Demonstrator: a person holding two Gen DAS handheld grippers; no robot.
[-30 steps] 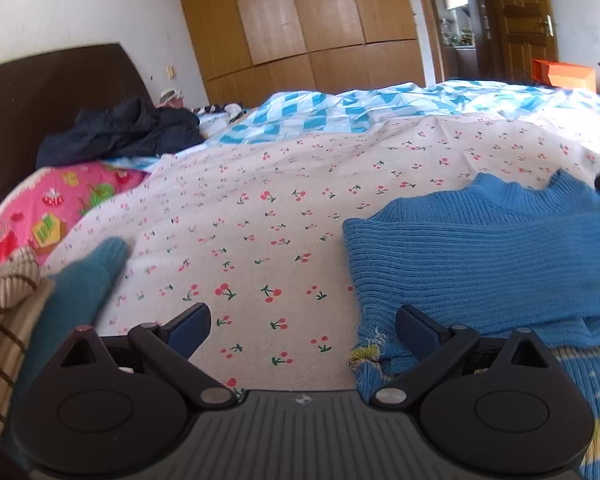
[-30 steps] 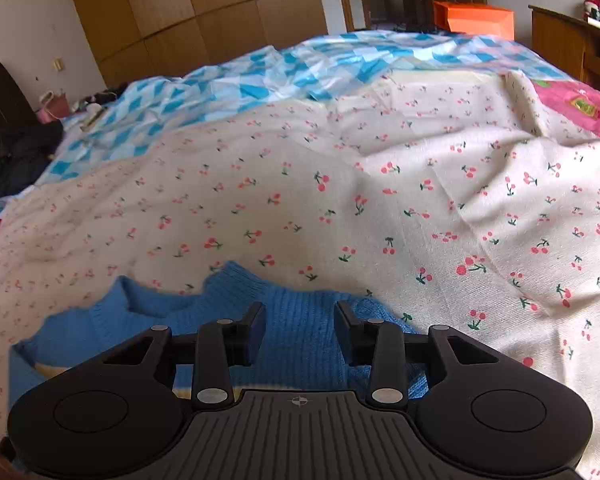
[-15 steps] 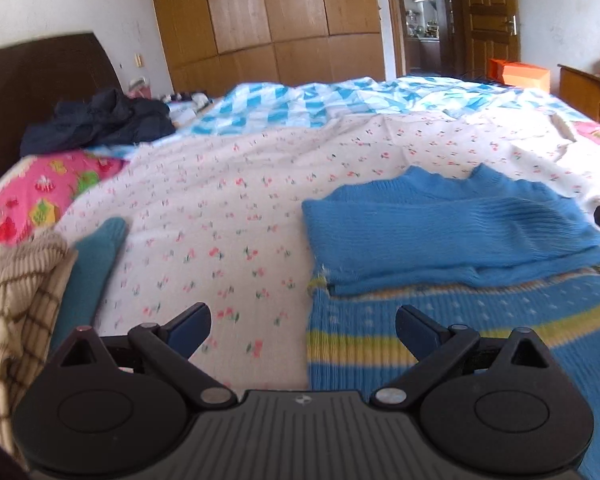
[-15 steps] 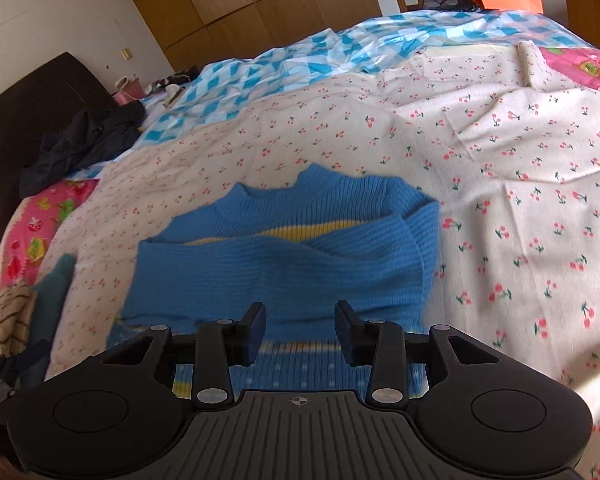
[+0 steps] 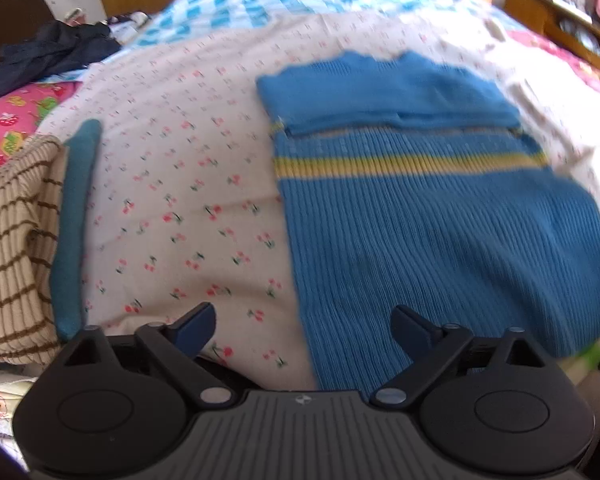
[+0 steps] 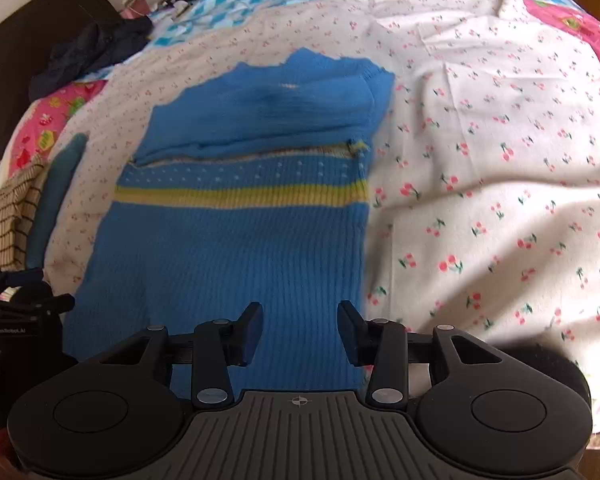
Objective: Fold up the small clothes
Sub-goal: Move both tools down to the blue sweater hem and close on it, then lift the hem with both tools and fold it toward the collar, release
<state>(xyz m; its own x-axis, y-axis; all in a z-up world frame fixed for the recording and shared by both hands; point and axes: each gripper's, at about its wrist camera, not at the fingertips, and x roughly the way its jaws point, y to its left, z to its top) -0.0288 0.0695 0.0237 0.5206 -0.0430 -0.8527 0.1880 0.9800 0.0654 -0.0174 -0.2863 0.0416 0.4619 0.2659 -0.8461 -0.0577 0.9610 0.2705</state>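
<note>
A blue knit sweater (image 5: 440,220) with a yellow stripe lies flat on the cherry-print sheet (image 5: 180,200), its sleeves folded across the chest. It also shows in the right wrist view (image 6: 240,240). My left gripper (image 5: 302,326) is open and empty, above the sweater's lower left edge near the hem. My right gripper (image 6: 300,334) is open and empty, over the sweater's lower right part near the hem. The left gripper's body shows at the left edge of the right wrist view (image 6: 16,312).
A beige striped garment (image 5: 16,248) and a teal piece (image 5: 74,224) lie at the left. Dark clothes (image 5: 48,56) sit by the headboard. A blue-white quilt (image 5: 236,12) covers the far bed. A wooden cabinet (image 5: 560,24) stands at the right.
Both grippers have pulled back toward the bed's near edge, from the sweater's collar and folded sleeves to its hem. The whole sweater is now in view. Both stayed open.
</note>
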